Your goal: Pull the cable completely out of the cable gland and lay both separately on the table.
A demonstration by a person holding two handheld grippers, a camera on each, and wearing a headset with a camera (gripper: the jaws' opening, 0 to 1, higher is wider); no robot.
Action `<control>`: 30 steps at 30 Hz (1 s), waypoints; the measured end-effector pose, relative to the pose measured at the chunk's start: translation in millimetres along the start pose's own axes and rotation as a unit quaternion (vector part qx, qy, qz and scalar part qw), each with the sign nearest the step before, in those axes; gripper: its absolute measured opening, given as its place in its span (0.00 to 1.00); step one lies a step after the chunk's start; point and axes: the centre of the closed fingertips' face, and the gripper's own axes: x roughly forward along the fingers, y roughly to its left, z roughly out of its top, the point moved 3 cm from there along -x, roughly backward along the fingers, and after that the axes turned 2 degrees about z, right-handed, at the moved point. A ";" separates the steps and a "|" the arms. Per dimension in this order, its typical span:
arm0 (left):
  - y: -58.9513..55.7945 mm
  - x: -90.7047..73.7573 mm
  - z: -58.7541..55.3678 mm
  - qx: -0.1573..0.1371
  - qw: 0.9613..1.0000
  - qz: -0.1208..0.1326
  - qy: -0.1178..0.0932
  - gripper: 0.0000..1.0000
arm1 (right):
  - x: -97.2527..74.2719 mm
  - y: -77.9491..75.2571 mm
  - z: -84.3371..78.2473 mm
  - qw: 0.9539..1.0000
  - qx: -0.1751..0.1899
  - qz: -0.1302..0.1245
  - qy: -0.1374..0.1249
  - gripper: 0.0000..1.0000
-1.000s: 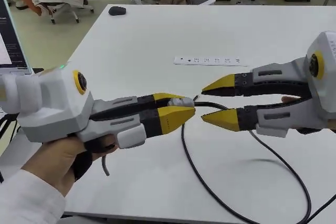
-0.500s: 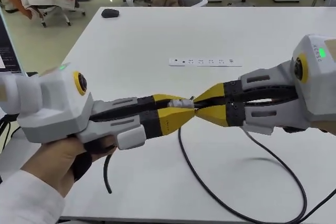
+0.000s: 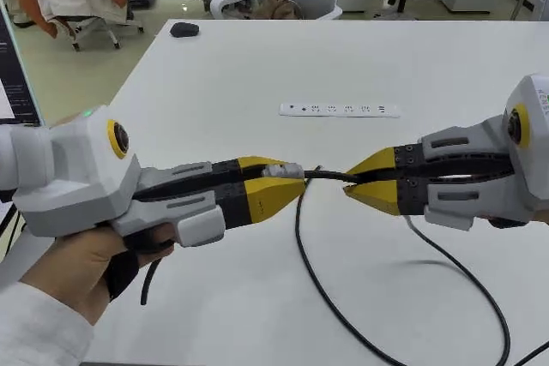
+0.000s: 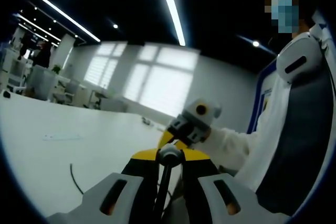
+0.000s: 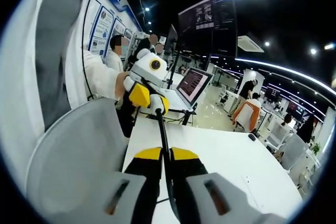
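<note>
In the head view my left gripper [image 3: 300,183] is shut on the grey cable gland [image 3: 283,171], held above the white table [image 3: 214,92]. The black cable [image 3: 326,175] runs out of the gland to my right gripper [image 3: 350,184], which is shut on it a short way to the right. In the left gripper view the gland [image 4: 170,153] sits between the yellow jaw tips, with the right gripper [image 4: 188,125] beyond. In the right gripper view the cable [image 5: 162,129] stretches from my shut jaws to the gland [image 5: 157,109] in the left gripper [image 5: 147,93].
The cable's slack [image 3: 343,319] loops down over the table's near part, and a short cable end [image 3: 150,279] hangs under the left hand. A white power strip [image 3: 339,110] lies mid-table and a black mouse [image 3: 184,29] at the far left corner. Office chairs stand behind.
The right gripper, open a second ago, closed on the cable right at the gland and has since drawn away to the right. A stretch of cable now shows between the two grippers.
</note>
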 end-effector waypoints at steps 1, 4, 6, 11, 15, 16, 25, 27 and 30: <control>0.0 -0.8 -0.2 0.000 1.000 0.001 0.000 0.17 | -0.4 0.1 -1.6 1.000 0.002 0.000 0.001 0.03; 0.6 -4.4 -1.2 -0.001 1.000 0.007 -0.001 0.17 | -1.9 -0.5 -4.8 1.000 0.007 -0.001 0.002 0.04; 0.9 -6.5 -1.7 -0.002 1.000 0.011 -0.002 0.17 | -2.6 -0.6 -6.7 1.000 0.008 0.000 0.002 0.04; 1.2 -11.7 -1.6 -0.001 1.000 0.020 -0.002 0.17 | -5.1 -1.8 -13.5 1.000 0.015 -0.001 0.007 0.04; 4.6 -16.4 -0.9 -0.001 1.000 0.028 -0.004 0.17 | -7.2 -2.8 -20.7 1.000 0.020 -0.007 0.015 0.04; 5.2 -17.1 -0.7 -0.001 1.000 0.030 -0.005 0.17 | -7.8 -3.0 -21.7 1.000 0.022 -0.009 0.015 0.04; 7.3 -16.6 -0.7 -0.003 0.999 0.031 -0.006 0.17 | -9.5 -3.2 -26.2 0.999 0.031 -0.012 0.015 0.04; 7.6 -15.6 -0.2 -0.003 0.999 0.031 -0.008 0.17 | -9.9 -3.8 -26.4 0.999 0.032 -0.013 0.015 0.04; 7.0 -14.4 0.3 -0.002 0.999 0.030 -0.008 0.17 | -10.3 -3.7 -27.0 0.999 0.033 -0.012 0.015 0.04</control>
